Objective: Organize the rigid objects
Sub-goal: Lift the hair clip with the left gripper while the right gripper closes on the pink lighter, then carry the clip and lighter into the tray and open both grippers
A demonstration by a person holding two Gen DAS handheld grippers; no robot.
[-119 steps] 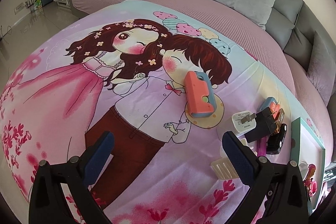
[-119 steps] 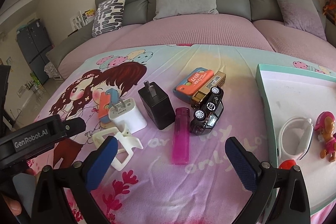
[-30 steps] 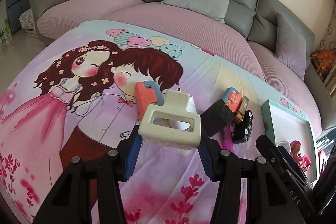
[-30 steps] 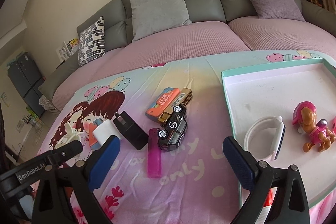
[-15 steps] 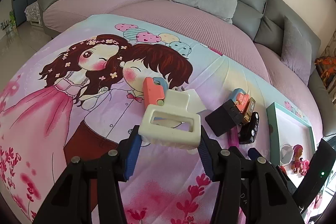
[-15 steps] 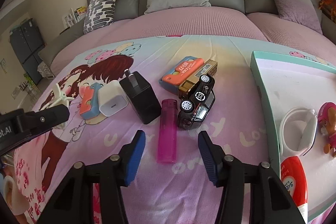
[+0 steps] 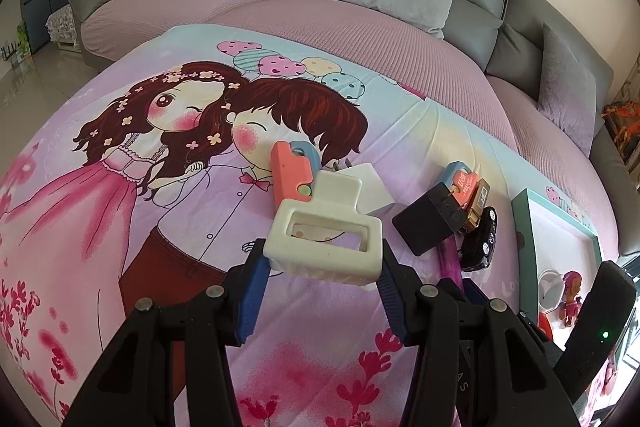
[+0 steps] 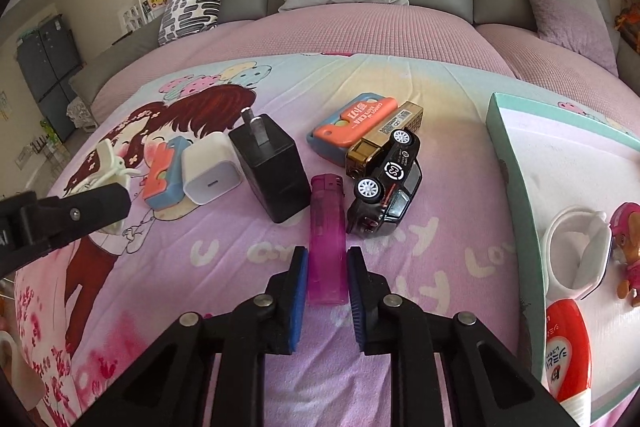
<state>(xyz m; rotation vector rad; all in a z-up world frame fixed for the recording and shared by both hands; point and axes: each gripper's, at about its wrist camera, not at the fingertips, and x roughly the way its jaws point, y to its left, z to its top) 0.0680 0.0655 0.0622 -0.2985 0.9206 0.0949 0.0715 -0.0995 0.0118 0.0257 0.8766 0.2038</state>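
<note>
Our right gripper (image 8: 327, 281) has its jaws closing on the pink lighter (image 8: 326, 239) lying on the bed sheet (image 8: 440, 267), near end between the pads; whether they press yet we cannot quite tell. It looks light, stiff and slick, so we grip its flat sides. Our left gripper (image 7: 320, 287) clamps the white clip (image 7: 324, 237). The tray (image 8: 516, 187) sits at 3 o'clock.
</note>
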